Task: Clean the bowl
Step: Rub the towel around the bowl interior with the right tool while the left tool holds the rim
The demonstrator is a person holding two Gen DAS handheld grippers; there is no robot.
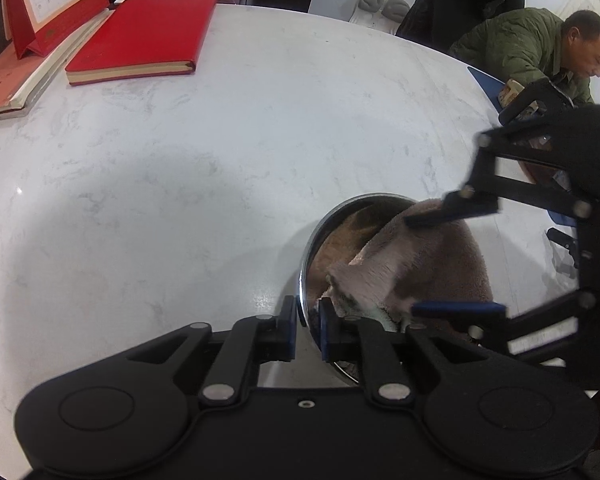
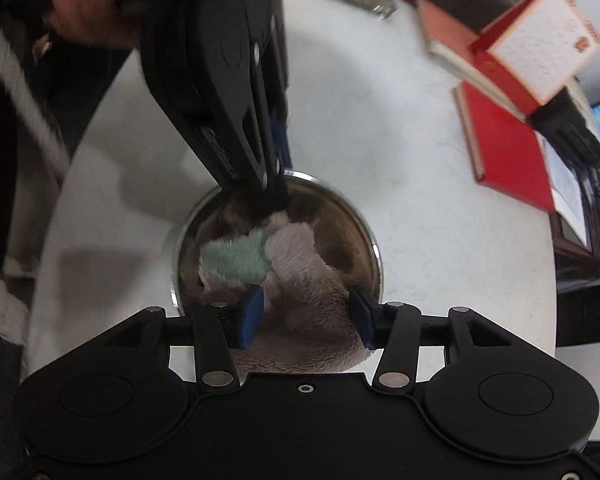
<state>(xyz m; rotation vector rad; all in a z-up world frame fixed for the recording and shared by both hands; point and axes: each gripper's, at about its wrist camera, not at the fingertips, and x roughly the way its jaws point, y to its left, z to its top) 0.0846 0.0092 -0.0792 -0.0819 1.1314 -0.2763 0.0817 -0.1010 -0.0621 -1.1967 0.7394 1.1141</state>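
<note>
Item: steel bowl (image 2: 364,224), upright on white marble table (image 1: 180,160), near its edge.
Contents: plush cloth (image 2: 300,280), brown with a mint patch, bunched inside and spilling over the near rim.
Left gripper (image 1: 307,330): fingers clamped on the bowl's rim, steadying it.
Right gripper (image 2: 306,314): fingers apart, straddling the cloth's fold, which lies directly between and ahead; not pressing it.
Nearer hand to cloth: right.

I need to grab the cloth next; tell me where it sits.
The cloth lies bunched inside the steel bowl on the white table, spilling over the bowl's near rim; in the right wrist view it sits between the right claw fingers.
</note>
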